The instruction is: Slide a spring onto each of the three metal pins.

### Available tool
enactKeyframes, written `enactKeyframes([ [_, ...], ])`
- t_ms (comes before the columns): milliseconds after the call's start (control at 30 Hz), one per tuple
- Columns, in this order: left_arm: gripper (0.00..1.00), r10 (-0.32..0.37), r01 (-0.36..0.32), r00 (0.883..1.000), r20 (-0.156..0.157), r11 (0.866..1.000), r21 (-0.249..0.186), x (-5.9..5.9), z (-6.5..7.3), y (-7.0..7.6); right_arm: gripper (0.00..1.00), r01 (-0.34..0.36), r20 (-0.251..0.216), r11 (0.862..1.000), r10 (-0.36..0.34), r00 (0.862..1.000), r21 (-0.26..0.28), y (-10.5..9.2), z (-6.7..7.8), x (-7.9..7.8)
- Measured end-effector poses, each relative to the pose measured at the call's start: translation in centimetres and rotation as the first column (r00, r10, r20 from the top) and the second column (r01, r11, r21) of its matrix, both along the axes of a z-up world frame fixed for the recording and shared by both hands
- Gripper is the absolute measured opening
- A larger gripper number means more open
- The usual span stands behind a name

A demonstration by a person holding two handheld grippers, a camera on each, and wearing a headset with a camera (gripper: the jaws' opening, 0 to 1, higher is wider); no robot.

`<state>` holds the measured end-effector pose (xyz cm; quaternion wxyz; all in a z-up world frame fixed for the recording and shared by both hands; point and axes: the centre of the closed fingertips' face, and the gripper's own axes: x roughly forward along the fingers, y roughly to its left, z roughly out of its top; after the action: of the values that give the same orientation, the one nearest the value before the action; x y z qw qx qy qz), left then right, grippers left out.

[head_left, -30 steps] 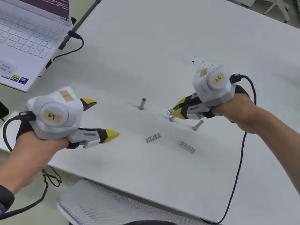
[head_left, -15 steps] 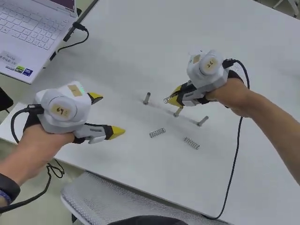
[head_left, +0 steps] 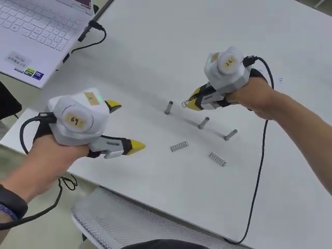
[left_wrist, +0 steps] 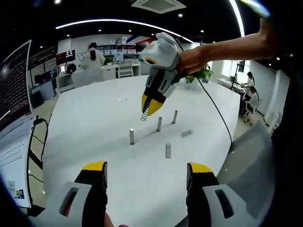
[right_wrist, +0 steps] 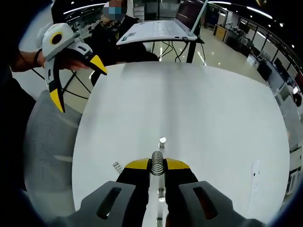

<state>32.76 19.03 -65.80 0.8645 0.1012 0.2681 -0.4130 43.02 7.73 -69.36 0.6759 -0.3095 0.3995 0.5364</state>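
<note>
Three short metal pins stand upright on the white table: a left pin (head_left: 168, 108), a middle pin (head_left: 203, 123) and a right pin (head_left: 230, 135). My right gripper (head_left: 189, 104) is shut on a spring (head_left: 184, 104), which hangs in the air just right of the left pin. In the right gripper view the held spring (right_wrist: 156, 163) sticks out between the jaws, with a pin (right_wrist: 162, 140) right ahead of it. Two loose springs (head_left: 179, 146) (head_left: 218, 158) lie in front of the pins. My left gripper (head_left: 127, 126) hovers open to the left, holding nothing.
An open laptop (head_left: 36, 31) with a black cable (head_left: 96, 36) sits at the far left corner. The table's front edge (head_left: 155, 199) runs close below the springs, with a grey chair (head_left: 114, 225) beneath. People sit at desks in the background (left_wrist: 94, 56).
My right gripper has carried the spring up and away from the middle pin, leftward to beside the left pin. The left gripper stays open.
</note>
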Motion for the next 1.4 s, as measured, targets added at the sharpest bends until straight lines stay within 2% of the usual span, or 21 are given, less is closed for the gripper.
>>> enactKeyframes([
  [700,0.64,0.014,-0.014,1.000,-0.019,1.000,0.007,0.1,-0.2,0.3,0.09,-0.093,-0.003,0.993,0.093,0.996,-0.070,1.8,-0.9,1.1],
  [1400,0.64,0.025,-0.025,0.999,-0.028,1.000,0.006,0.2,-0.3,0.4,0.09,-0.147,-0.019,0.985,0.146,0.989,-0.092,2.7,-1.9,1.2],
])
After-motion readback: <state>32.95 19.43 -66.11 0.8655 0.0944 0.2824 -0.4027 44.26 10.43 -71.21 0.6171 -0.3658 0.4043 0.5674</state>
